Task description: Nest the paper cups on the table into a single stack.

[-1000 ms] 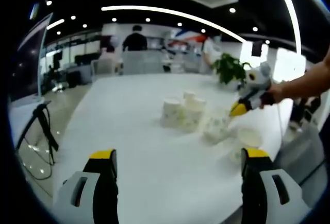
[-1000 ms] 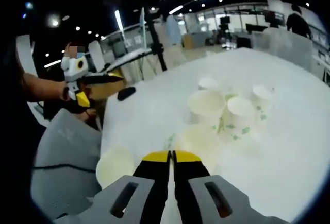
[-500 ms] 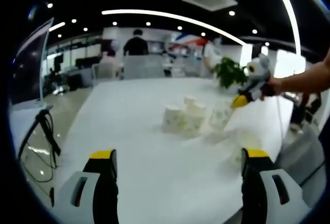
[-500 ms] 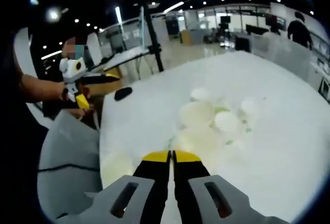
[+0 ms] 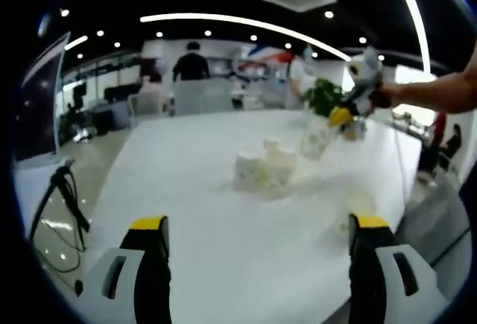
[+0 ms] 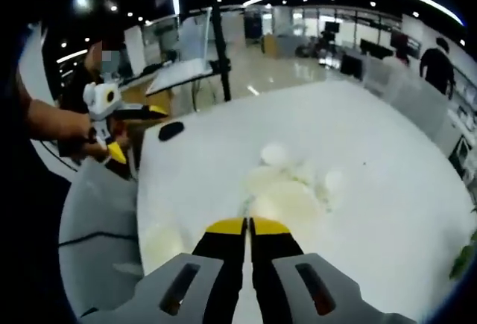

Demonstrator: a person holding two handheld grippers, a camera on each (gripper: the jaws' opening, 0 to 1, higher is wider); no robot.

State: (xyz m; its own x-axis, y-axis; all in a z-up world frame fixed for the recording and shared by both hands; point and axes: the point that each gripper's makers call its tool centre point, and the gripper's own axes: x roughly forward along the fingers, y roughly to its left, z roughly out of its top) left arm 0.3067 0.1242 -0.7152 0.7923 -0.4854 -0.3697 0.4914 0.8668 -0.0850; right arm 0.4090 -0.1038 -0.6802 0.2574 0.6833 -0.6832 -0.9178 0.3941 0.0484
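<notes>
White and bare apart from the cups, the table [image 5: 186,190] runs back into a bright open office with ceiling spots. From my left hand-held gripper [image 5: 257,264] I see its jaws standing wide apart and empty, low over the near edge. Mid-table sits the cluster of paper cups [image 5: 262,166], several upright and touching or nearly so; 1 more cup [image 5: 356,206] sits apart near the right edge, blurred.

My right hand-held gripper [image 5: 341,117] comes in from the right in that view, its yellow tips pinched on the rim of a patterned cup [image 5: 316,138] hanging tilted above the table, just beside the cluster. In the right gripper view the jaws are pressed together, with the held cup's pale mouth [image 6: 287,201] just ahead of them.

I judge these cups very light, thin-walled and easy to crush or dent. A rim pinch with 1 jaw inside and 1 outside seems the sound hold, with light pressure. Being so light, the standing ones will likely skid or tip when another is pushed in, so the receiving cup wants steadying, and the entry should be straight down.
</notes>
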